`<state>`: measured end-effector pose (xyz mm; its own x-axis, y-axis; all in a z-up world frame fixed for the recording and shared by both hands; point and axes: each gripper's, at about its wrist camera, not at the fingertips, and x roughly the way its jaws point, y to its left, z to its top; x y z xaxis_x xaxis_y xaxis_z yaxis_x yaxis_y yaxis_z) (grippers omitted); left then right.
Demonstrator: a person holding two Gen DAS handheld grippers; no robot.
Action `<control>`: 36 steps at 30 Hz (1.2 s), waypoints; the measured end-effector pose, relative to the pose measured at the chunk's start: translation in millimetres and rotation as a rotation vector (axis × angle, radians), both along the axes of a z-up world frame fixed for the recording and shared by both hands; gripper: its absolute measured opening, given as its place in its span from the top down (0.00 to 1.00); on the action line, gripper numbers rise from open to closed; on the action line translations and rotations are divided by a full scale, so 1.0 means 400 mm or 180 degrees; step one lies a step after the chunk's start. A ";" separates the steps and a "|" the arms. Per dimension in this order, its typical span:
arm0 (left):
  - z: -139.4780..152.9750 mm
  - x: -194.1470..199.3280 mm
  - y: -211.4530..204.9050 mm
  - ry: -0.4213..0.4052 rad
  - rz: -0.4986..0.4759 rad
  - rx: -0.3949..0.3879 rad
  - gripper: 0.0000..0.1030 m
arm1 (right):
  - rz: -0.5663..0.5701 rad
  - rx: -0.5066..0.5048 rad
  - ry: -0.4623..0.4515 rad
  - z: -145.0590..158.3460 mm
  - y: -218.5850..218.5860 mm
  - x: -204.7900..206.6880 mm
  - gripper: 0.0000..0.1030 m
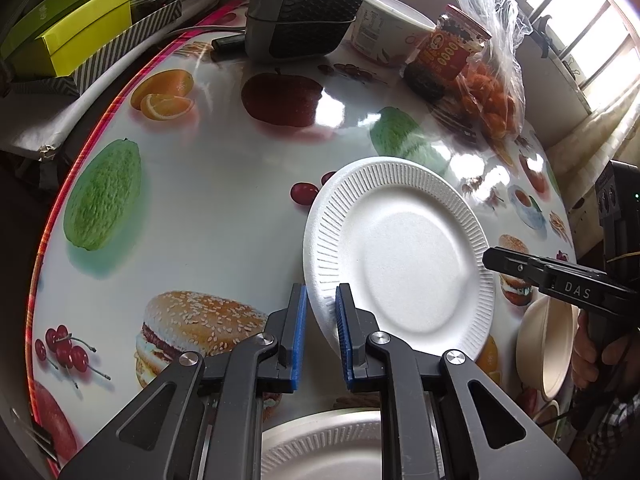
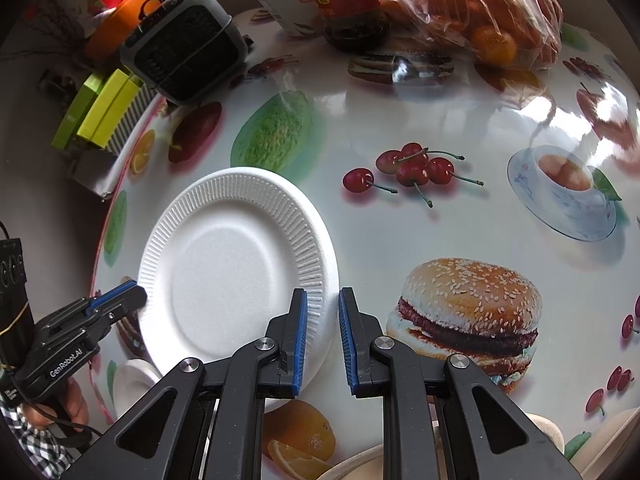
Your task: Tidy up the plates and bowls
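A white foam plate [image 1: 400,252] with a ribbed rim is held over the fruit-print table; it also shows in the right wrist view [image 2: 236,264]. My left gripper [image 1: 321,320] straddles its near-left rim, jaws a little apart with the rim between the blue pads. My right gripper [image 2: 323,328] straddles the opposite rim the same way and shows from the side in the left wrist view [image 1: 496,258]. A second foam plate [image 1: 320,448] lies below the left gripper. A beige bowl [image 1: 540,352] sits at the table's right edge.
A grey speaker-like box [image 1: 304,8], a white tub [image 1: 384,28], a sauce jar [image 1: 444,52] and a bag of oranges [image 1: 492,96] stand at the back of the table. Green boxes [image 1: 76,36] lie beyond its left edge. More beige bowls [image 2: 600,436] sit near the front.
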<state>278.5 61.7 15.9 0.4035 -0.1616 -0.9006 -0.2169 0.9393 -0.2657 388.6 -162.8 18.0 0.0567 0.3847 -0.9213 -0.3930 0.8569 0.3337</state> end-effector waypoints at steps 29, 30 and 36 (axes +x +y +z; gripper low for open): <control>0.057 -0.078 -0.001 -0.0175 -0.0019 0.0163 0.85 | 0.0054 0.0149 -0.0157 0.090 -0.011 -0.068 0.84; 0.058 -0.083 -0.001 -0.0179 -0.0021 0.0168 0.85 | 0.0055 0.0154 -0.0162 0.093 -0.011 -0.073 0.84; 0.068 -0.115 -0.001 -0.0208 -0.0011 0.0189 0.85 | 0.0075 0.0183 -0.0191 0.111 -0.012 -0.106 0.84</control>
<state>232.3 61.3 43.1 0.4612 -0.1101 -0.8804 -0.1976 0.9546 -0.2229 346.0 -167.7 62.5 0.1014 0.4387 -0.8929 -0.4335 0.8273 0.3573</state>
